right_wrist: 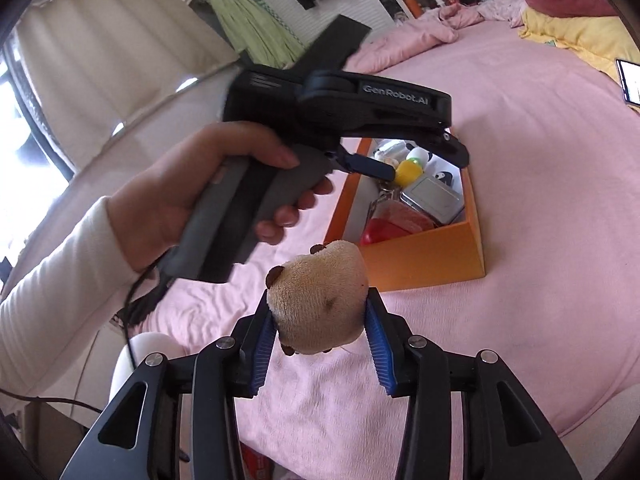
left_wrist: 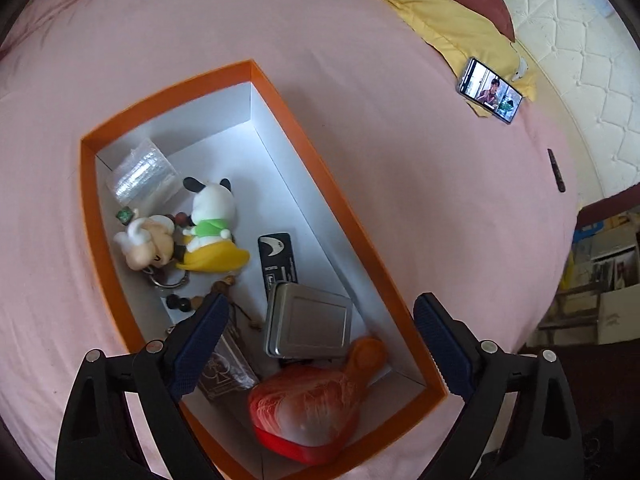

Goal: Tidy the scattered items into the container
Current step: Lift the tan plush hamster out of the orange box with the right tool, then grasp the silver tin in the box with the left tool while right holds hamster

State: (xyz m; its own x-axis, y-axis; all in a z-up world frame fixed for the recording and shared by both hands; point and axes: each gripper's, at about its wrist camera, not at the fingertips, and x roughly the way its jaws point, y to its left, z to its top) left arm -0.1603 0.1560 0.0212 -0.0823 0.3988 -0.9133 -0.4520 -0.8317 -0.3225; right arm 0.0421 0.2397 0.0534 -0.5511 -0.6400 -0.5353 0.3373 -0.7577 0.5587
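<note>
From the left wrist camera we look almost straight down, from close above, into the orange box on the pink bed. From the right wrist camera we look from low and farther back, across the bed toward the box. We see the box and bed in both views.

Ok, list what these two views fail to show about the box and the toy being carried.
- Left wrist view: the card box is partly behind the left gripper's finger; its print is unreadable.
- Right wrist view: the left gripper blocks the far end of the orange box.
- Right wrist view: the plush toy's face is turned away.
</note>
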